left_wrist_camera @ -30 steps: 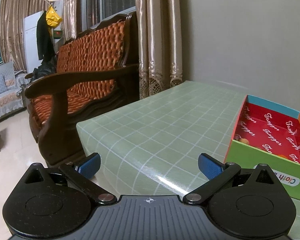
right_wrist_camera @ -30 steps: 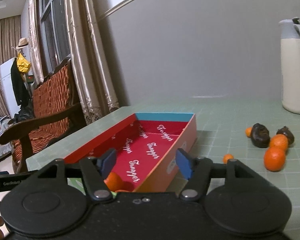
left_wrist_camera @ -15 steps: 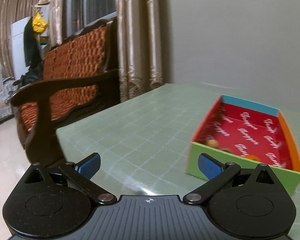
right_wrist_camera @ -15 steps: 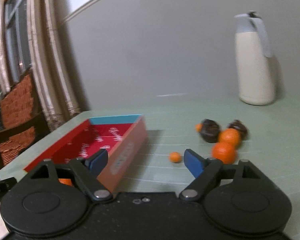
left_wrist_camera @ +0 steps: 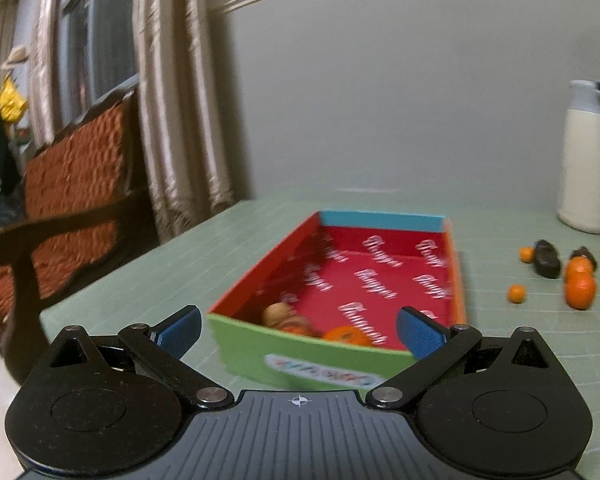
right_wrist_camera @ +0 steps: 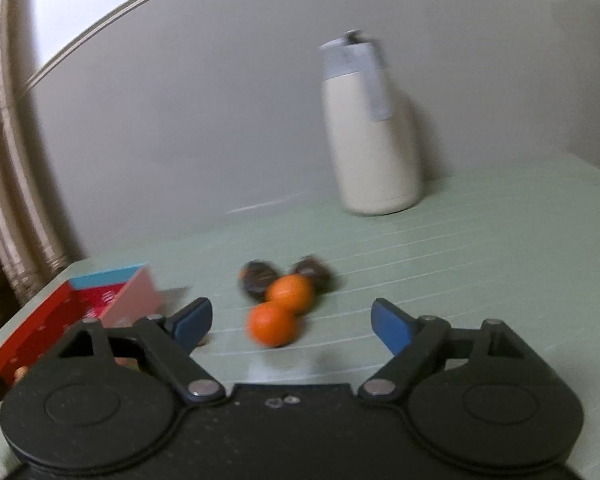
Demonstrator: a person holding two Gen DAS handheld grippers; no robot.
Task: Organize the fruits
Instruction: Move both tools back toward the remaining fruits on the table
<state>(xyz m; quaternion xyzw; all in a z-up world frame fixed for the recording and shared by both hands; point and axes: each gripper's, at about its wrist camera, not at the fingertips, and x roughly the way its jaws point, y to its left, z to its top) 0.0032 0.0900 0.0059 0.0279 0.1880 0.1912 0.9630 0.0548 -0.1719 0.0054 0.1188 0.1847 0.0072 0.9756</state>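
Right gripper is held wide open, nothing gripped, lined up w/ nearest orange at frame centre, prob. for pickup. Left gripper also open, empty, aimed at box lower-centre, some fruit already inside.

We see our right gripper spread wide with nothing in it. Two oranges sit just ahead at 12 o'clock, two dark fruits behind them. The red box is at 10 o'clock, the cream jug at 1 o'clock.
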